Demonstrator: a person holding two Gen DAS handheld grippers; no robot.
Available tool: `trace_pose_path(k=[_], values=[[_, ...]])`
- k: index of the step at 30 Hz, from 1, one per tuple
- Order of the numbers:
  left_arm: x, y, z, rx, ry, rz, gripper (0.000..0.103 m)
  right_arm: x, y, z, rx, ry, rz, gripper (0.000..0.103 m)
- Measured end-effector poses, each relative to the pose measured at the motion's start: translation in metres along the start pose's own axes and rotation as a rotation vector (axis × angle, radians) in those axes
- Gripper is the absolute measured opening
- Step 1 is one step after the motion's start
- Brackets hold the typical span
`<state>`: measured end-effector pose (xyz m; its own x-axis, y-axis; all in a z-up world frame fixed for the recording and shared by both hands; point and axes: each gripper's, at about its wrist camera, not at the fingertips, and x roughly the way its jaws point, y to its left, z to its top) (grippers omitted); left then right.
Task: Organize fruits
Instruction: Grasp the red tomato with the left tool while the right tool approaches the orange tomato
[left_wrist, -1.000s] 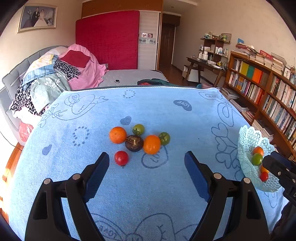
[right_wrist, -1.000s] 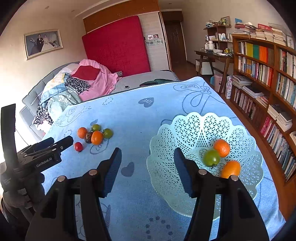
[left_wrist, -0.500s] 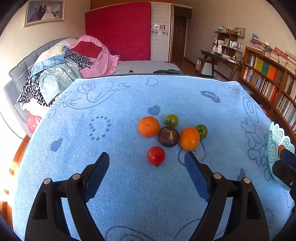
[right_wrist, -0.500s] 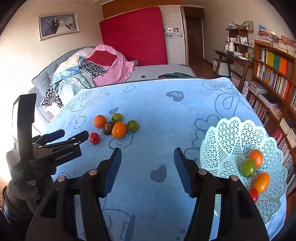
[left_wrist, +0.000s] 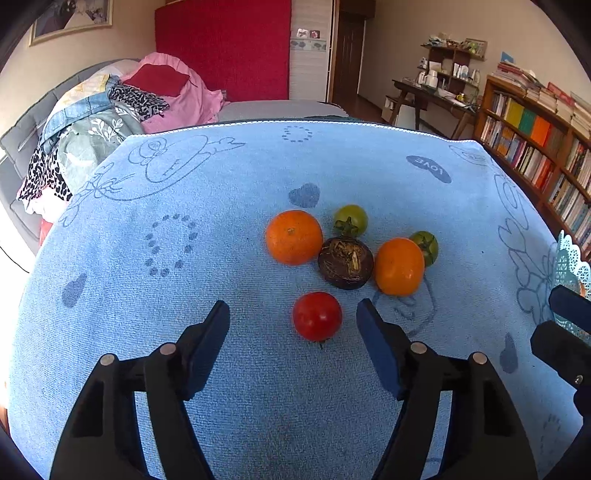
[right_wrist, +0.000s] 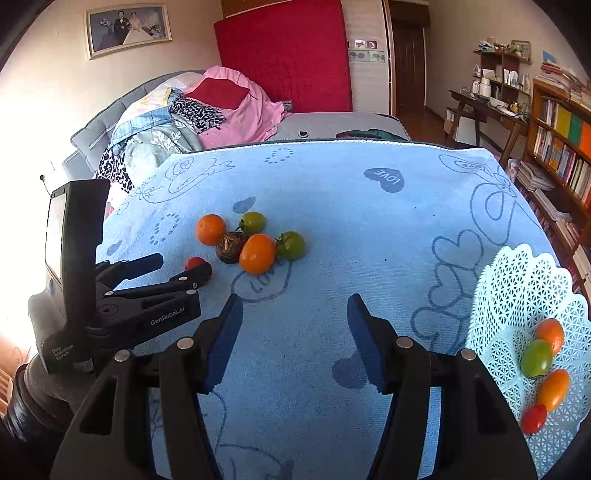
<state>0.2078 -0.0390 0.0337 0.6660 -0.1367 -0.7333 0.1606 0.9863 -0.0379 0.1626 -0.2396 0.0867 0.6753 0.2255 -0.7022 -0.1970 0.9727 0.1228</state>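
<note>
We hold our left gripper (left_wrist: 293, 317) tilted downward, its two black arms reaching forward to blue-padded fingers (left_wrist: 207, 343) that stand apart; the jaws have just been closing, and the pads press on nothing. From the right wrist view this left gripper (right_wrist: 181, 267) juts in from the left edge, its fingers angled to the right. Our right gripper (right_wrist: 293, 314) also points downward, jaws parted at a moderate gap with nothing held between its blue pads (right_wrist: 367, 343).
</note>
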Motion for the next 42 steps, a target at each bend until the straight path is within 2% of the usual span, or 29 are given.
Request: trace_pose_path(k=[3,5,13,16,25,36,39,42], values=[[0.003,0.0,0.0,0.001,-0.002,-0.013,0.066,0.01,0.001,0.002,0.008,0.014,0.013,0.061],[0.005,0.0,-0.001,0.001,0.007,-0.024,0.056,0.016,0.001,0.004,0.013,0.02,0.016,0.061],[0.004,0.002,-0.003,-0.006,0.011,-0.079,0.028,0.04,0.001,0.011,0.022,0.039,0.041,0.061],[-0.005,0.008,-0.003,-0.027,-0.018,-0.083,0.028,0.048,0.004,0.014,0.014,0.044,0.049,0.061],[-0.027,0.021,-0.001,-0.058,-0.095,-0.012,0.028,0.073,0.018,0.022,-0.003,0.077,0.085,0.061],[-0.026,0.039,-0.003,-0.114,-0.086,0.011,0.028,0.101,0.03,0.028,-0.02,0.099,0.078,0.058],[-0.025,0.038,-0.003,-0.112,-0.084,0.011,0.028,0.108,0.029,0.03,-0.011,0.105,0.073,0.052],[-0.024,0.039,-0.004,-0.113,-0.082,0.012,0.028,0.112,0.028,0.031,-0.002,0.106,0.07,0.051]])
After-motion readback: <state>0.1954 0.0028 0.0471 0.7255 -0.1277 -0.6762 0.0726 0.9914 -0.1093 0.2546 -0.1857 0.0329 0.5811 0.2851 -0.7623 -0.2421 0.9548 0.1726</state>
